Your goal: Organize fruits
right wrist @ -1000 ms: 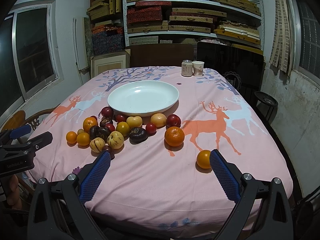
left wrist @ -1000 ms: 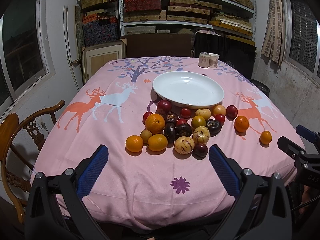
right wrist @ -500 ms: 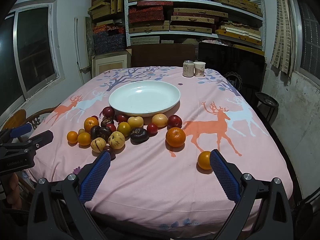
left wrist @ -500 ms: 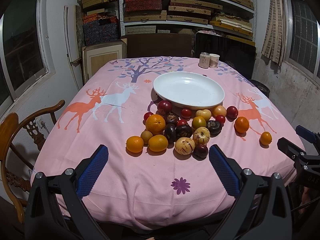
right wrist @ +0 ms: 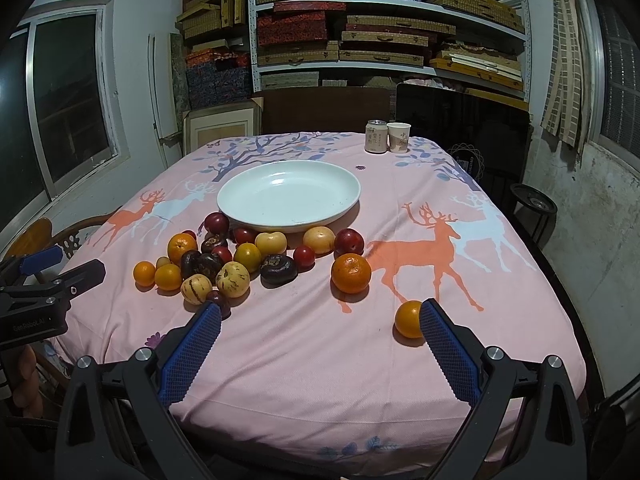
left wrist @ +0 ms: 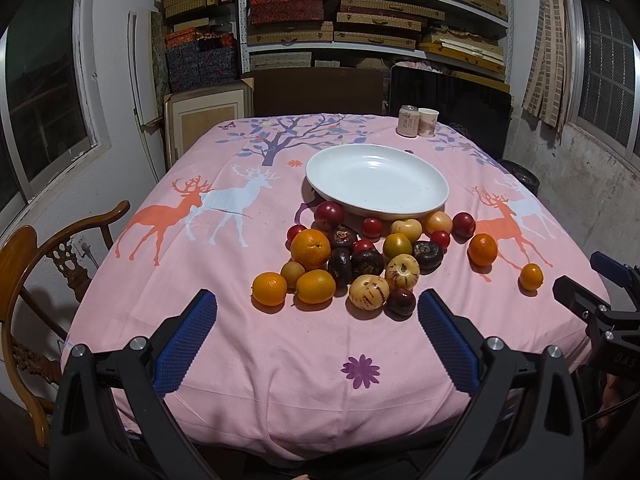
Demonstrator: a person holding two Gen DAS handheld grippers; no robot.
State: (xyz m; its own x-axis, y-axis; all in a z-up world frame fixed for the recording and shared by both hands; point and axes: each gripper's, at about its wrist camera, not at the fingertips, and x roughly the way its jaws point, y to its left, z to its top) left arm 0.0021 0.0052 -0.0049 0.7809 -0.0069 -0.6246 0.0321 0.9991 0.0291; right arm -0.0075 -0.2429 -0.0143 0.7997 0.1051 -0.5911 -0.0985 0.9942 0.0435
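Observation:
A pile of mixed fruit lies on the pink tablecloth in front of an empty white plate (left wrist: 378, 180), also in the right wrist view (right wrist: 288, 196). It holds oranges (left wrist: 310, 249), dark purple fruits (left wrist: 367, 263), striped yellow melons (left wrist: 369, 292) and red plums (left wrist: 329, 216). Two oranges lie apart at the right, a large one (right wrist: 351, 273) and a small one (right wrist: 408, 319). My left gripper (left wrist: 316, 312) is open and empty at the near table edge, just short of the pile. My right gripper (right wrist: 318, 320) is open and empty, its right finger beside the small orange.
A can (left wrist: 408, 120) and a paper cup (left wrist: 427, 122) stand at the table's far edge. A wooden chair (left wrist: 36, 264) stands at the left side. Shelves of boxes (left wrist: 360, 20) fill the back wall. A black stool (right wrist: 534, 204) stands to the right.
Both grippers have drifted slightly forward toward the fruit. Their jaws stay open and the fruit has not moved.

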